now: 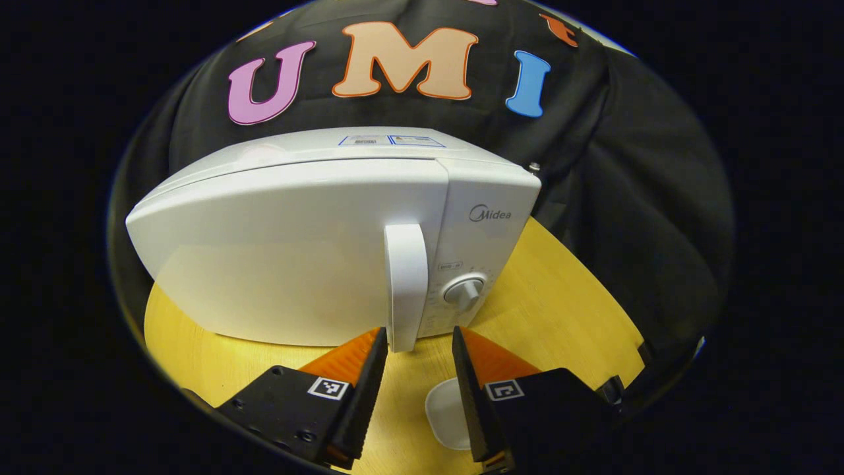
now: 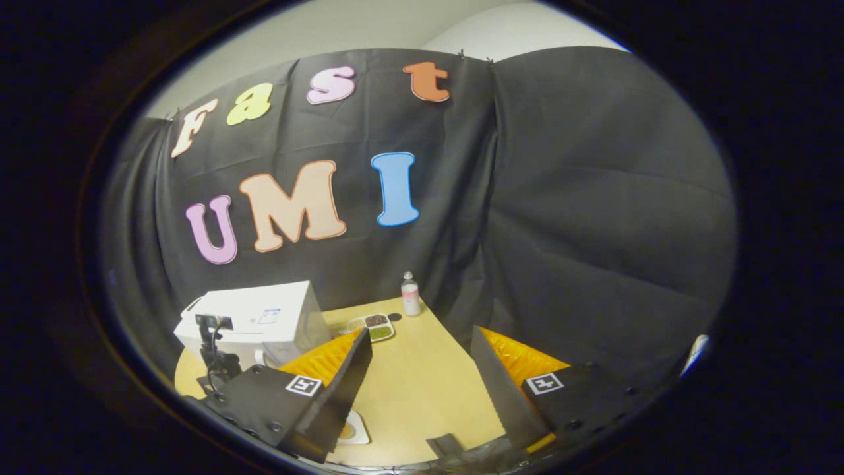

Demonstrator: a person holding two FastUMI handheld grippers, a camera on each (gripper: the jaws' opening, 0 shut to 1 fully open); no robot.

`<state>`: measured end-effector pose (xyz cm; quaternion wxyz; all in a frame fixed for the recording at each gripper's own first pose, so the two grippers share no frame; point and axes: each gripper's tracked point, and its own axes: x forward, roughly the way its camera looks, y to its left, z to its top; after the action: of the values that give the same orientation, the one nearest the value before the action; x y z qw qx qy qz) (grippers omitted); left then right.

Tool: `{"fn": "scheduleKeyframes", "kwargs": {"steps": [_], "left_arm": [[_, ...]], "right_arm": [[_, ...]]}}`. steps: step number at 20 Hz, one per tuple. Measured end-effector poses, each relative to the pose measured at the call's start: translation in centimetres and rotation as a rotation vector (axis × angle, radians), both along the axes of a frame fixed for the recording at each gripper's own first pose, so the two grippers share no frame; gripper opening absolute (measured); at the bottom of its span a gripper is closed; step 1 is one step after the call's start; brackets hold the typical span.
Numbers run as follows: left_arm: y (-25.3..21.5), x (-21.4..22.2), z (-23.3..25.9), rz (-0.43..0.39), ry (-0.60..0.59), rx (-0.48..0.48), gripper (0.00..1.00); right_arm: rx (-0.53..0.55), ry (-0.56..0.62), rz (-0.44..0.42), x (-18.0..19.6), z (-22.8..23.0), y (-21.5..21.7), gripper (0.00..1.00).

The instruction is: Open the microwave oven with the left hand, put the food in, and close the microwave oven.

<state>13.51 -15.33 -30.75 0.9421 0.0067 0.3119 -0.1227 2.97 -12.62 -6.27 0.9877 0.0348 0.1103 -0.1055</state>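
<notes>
The white microwave (image 1: 297, 251) stands on the yellow table with its door closed. My left gripper (image 1: 419, 340) is open just in front of the door's vertical handle (image 1: 405, 277); the handle's lower end sits between the fingertips, nearer the left one. A white dish (image 1: 443, 412) lies on the table below the gripper. In the right gripper view the microwave (image 2: 257, 316) is far off at the left, with the left gripper (image 2: 214, 356) before it. My right gripper (image 2: 419, 349) is open and holds nothing, high above the table. A white dish (image 2: 354, 430) peeks out beside its left finger.
A compartment tray of food (image 2: 372, 325) and a small bottle (image 2: 410, 294) stand at the back of the table (image 2: 422, 389), right of the microwave. The control knob (image 1: 463, 292) is right of the handle. A dark object (image 2: 455, 448) lies at the table's near edge.
</notes>
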Motion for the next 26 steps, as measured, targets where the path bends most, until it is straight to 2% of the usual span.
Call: {"fn": "scheduleKeyframes", "kwargs": {"steps": [3, 4, 5, 8, 12, 22, 23, 25, 26], "left_arm": [[0.3, 0.8, -0.4, 0.013, 0.003, 0.027, 0.56], [0.5, 1.1, -0.5, 0.02, 0.004, 0.034, 0.5], [0.8, 1.2, -0.6, 0.027, 0.005, 0.041, 0.48], [1.1, 1.5, -0.6, 0.04, 0.007, 0.053, 0.28], [1.1, 1.6, -0.6, 0.036, 0.01, 0.09, 0.24], [1.1, 1.5, -0.7, 0.06, 0.006, 0.06, 0.11], [1.2, 1.3, -0.7, 0.064, 0.007, 0.063, 0.1], [1.2, 1.4, -0.6, 0.077, -0.004, 0.052, 0.07], [1.2, 1.4, -0.5, 0.097, -0.012, 0.032, 0.07]], "right_arm": [[0.002, 0.014, 0.007, 0.5, -0.5, 0.0, 0.95], [-0.003, 0.016, 0.009, 0.6, -0.4, -0.1, 0.95], [-0.006, 0.019, 0.011, 0.6, -0.6, -0.2, 0.95], [0.0, 0.027, 0.02, 1.1, -0.8, -0.3, 0.95], [0.004, 0.032, 0.033, 2.0, -0.9, -0.2, 0.95], [0.008, 0.078, 0.07, 1.6, -2.5, 0.5, 0.95], [0.007, 0.084, 0.075, 1.6, -2.7, 0.7, 0.92], [0.004, 0.095, 0.088, 1.4, -3.1, 1.0, 0.95], [0.001, 0.099, 0.096, 1.5, -3.1, 1.3, 0.92]]}}
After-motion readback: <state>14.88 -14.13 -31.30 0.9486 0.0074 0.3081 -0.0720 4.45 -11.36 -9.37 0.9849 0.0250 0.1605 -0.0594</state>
